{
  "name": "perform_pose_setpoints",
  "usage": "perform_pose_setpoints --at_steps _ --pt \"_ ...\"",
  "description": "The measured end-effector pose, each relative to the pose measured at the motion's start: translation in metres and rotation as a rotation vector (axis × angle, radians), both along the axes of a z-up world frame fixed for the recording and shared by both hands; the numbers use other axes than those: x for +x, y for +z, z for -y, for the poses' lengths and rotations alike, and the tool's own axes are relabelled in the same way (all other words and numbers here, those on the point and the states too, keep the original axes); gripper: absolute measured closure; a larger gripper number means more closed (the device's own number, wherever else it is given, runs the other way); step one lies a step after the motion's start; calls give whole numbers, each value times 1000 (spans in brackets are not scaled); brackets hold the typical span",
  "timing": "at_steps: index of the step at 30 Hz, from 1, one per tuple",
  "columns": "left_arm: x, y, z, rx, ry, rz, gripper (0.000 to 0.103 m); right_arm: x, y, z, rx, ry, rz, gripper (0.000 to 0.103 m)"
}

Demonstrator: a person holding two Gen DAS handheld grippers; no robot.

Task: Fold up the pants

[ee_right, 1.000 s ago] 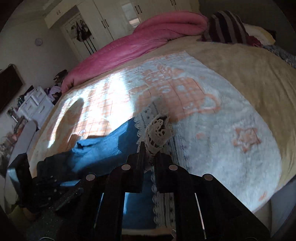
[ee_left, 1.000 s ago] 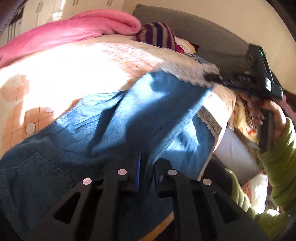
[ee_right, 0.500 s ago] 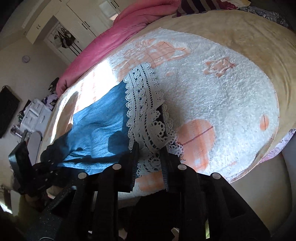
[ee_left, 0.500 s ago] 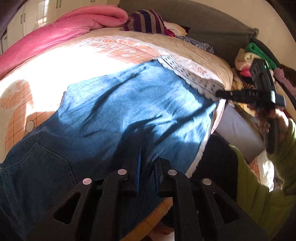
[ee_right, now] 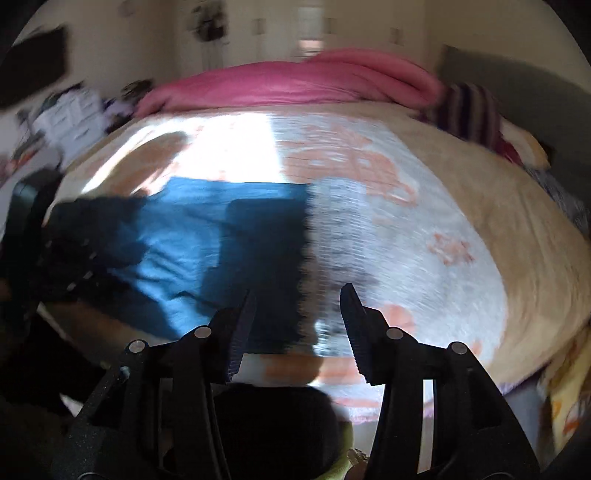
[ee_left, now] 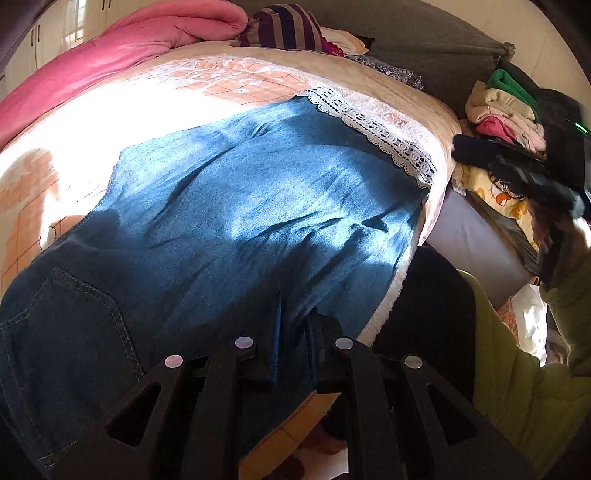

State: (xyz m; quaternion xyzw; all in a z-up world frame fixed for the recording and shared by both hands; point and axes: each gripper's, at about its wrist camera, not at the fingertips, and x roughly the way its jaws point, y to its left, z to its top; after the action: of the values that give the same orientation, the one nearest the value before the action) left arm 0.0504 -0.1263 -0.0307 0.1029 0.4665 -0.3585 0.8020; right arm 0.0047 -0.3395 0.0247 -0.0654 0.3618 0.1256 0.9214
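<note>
Left gripper is clamped on the near edge of the pants, its two black fingers pinching a fold of blue cloth right at the side of the bed. Right gripper has its jaws opening, with a clear gap between the ribbed pads; nothing is pinched there, and the cloth lies below the fingertips rather than in them.

Those pants are spread flat across the near part of the bed, on top of a pale blanket with orange patterns. They are blue denim, darker at the waist end, where a stitched back pocket shows at the lower left of the left wrist view. At the far end the leg finishes in a white lace hem, lying close to the right edge of the mattress. Sunlight falls in patches over the cloth, and a few shallow creases run through it.

A pink quilt is bunched along the far side of the bed, with a striped purple item next to it by the grey headboard. Beside the bed to the right is a pile of folded clothes. From the left wrist view the right gripper appears dark and blurred in front of that pile, held by a hand in a green sleeve

The right wrist view is smeared by motion, so fine detail of the lace is lost there
</note>
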Motion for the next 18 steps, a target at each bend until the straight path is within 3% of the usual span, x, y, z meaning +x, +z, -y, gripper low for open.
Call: perform_pose_setpoints --at_steps 3,6,7,8,10,14,18 --pt "-2 2 -1 -4 2 1 92 2 -16 -60 -101 224 -15 62" --pt "-7 3 -4 -7 -3 2 92 12 -36 -91 -149 309 -49 62" --pt "-9 2 -5 -7 -3 -3 92 16 -42 -97 -158 322 -56 77" --pt "-11 1 -6 -5 -3 -7 92 21 -48 -100 -160 330 -77 103" --pt "-13 0 -8 -2 -2 -16 92 26 -53 -98 -147 334 -132 102" --pt "-20 4 -12 -19 -13 -37 92 10 -47 -92 -101 373 -146 102" --pt "-23 -5 -15 19 -11 -83 92 9 -64 -91 -110 374 -193 102"
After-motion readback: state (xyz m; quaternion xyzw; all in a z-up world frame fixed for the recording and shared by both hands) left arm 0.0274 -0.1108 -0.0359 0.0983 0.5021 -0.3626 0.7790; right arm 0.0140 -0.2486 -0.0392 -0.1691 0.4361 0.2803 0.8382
